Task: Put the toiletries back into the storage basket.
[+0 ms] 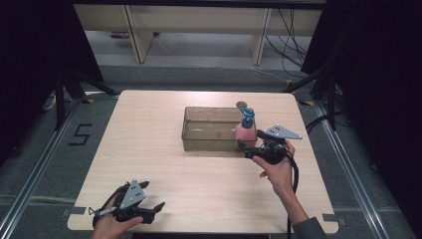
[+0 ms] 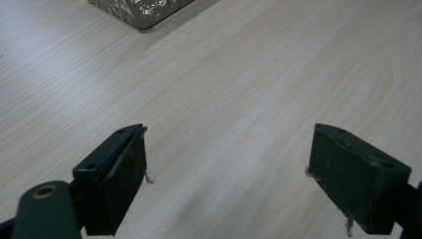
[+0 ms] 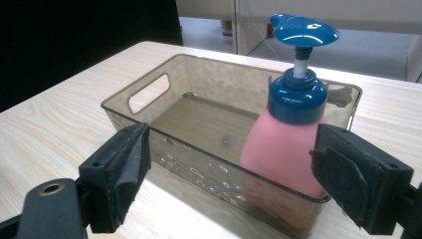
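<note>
Item: pink pump bottle (image 3: pixel 283 149), upright in bin (image 3: pixel 149 92); we judged it light, slick, neck-graspable. Right gripper (image 3: pixel 231 172) gaped wide, empty.

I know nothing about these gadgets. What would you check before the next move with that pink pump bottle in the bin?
1. Pink pump bottle upright inside the clear bin: ok.
2. Right gripper open, gripping nothing: ok.
3. Right gripper clear of the bin's near wall: cannot tell.
4. Left gripper open, over bare table: ok.
5. Round object behind the bin out of the way: ok.
</note>
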`<state>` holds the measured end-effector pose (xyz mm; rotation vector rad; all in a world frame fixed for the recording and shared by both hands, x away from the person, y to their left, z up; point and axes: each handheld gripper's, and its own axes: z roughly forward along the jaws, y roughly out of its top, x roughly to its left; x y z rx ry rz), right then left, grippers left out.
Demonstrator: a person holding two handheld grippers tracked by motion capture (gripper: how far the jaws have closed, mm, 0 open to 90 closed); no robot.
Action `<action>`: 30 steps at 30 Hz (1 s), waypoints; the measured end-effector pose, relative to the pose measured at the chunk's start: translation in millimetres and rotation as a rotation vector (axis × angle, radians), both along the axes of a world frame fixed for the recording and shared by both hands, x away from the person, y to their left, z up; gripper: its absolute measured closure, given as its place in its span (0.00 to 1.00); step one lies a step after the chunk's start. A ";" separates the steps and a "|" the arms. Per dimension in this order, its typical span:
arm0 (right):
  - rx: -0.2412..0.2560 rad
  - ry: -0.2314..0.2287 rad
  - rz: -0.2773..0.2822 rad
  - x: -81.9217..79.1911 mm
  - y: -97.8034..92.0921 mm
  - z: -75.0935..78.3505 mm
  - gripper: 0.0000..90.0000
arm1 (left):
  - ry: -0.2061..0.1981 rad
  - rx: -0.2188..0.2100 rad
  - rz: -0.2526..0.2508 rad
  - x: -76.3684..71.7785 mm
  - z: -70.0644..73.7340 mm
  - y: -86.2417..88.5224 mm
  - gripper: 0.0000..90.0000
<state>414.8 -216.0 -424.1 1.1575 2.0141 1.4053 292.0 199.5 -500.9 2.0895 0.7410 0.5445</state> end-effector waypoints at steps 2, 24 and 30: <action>0.015 0.001 -0.007 -2.3 1.1 -1.0 0.19 | 0.000 0.000 0.001 -0.5 0.1 -0.1 0.16; 0.023 0.005 0.015 -17.5 -0.7 -5.1 0.19 | 0.007 0.002 -0.002 -0.4 0.1 0.0 0.17; 0.045 0.041 0.014 -22.0 0.8 -6.6 0.19 | 0.003 0.001 -0.001 -0.1 0.1 0.0 0.17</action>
